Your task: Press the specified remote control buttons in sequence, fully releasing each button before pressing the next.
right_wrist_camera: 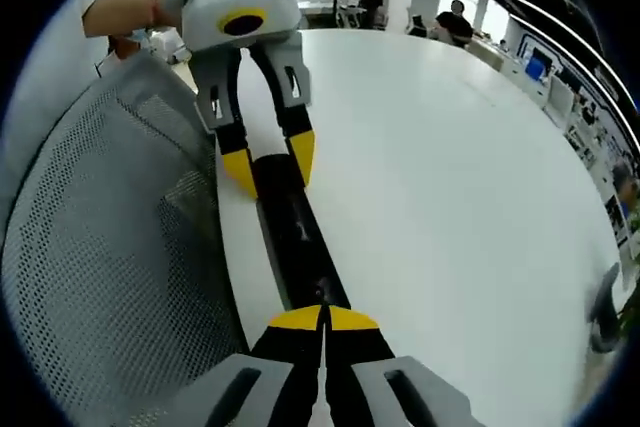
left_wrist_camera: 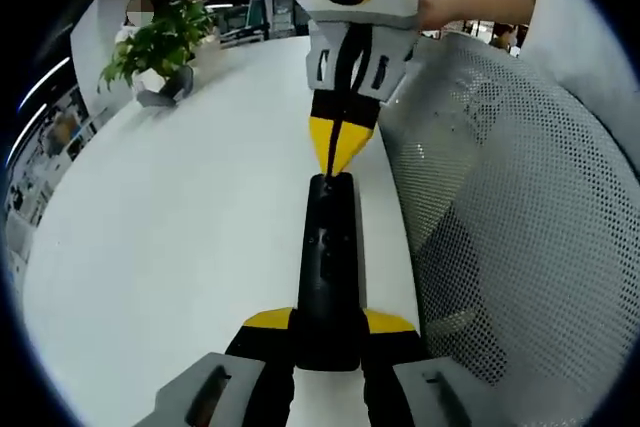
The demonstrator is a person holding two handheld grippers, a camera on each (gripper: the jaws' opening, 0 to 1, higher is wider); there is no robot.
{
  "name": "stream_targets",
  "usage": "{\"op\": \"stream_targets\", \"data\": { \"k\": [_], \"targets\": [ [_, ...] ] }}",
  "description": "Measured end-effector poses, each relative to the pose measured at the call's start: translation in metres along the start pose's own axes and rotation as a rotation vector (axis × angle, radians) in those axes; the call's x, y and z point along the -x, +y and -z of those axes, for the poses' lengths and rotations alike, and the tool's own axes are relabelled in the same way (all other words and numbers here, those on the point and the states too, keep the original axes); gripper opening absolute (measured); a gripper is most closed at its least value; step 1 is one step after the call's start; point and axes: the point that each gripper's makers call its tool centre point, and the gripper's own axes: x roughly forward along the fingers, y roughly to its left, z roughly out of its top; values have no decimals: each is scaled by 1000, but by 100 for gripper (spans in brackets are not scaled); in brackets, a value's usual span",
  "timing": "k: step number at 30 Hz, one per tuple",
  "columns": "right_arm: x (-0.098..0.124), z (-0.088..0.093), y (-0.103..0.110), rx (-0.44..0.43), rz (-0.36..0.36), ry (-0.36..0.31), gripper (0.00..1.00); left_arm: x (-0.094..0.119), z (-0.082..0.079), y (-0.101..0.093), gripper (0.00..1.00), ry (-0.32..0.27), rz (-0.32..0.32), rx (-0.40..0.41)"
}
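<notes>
A long black remote control (left_wrist_camera: 328, 257) lies lengthwise over the white table (left_wrist_camera: 180, 207), close to its edge. My left gripper (left_wrist_camera: 328, 322) is shut on the remote's near end, one yellow tip on each side. Coming in from the far side, my right gripper (left_wrist_camera: 338, 152) is shut, its yellow tips together and pointing down onto the remote's other end. In the right gripper view the same remote (right_wrist_camera: 300, 237) runs away from my right gripper (right_wrist_camera: 322, 319), whose closed tips rest at its near end. There the left gripper (right_wrist_camera: 268, 162) clamps the far end.
A grey mesh chair back (left_wrist_camera: 500, 207) stands right beside the table edge and the remote, also seen as the mesh chair (right_wrist_camera: 110, 247). A potted plant (left_wrist_camera: 160, 42) sits at the far side of the table. A person's hand (left_wrist_camera: 470, 2) holds the right gripper.
</notes>
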Motion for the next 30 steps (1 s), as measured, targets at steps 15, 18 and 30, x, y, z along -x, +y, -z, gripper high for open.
{"op": "stream_targets", "data": {
  "k": [15, 18, 30],
  "targets": [
    [-1, 2, 1, 65, -31, 147, 0, 1, -2, 2, 25, -197, -50, 80],
    [-1, 1, 0, 34, -16, 125, 0, 2, -6, 3, 27, -236, -78, 194],
    [4, 1, 0, -149, 9, -46, 0, -2, -3, -4, 24, -233, -72, 87]
  ]
}}
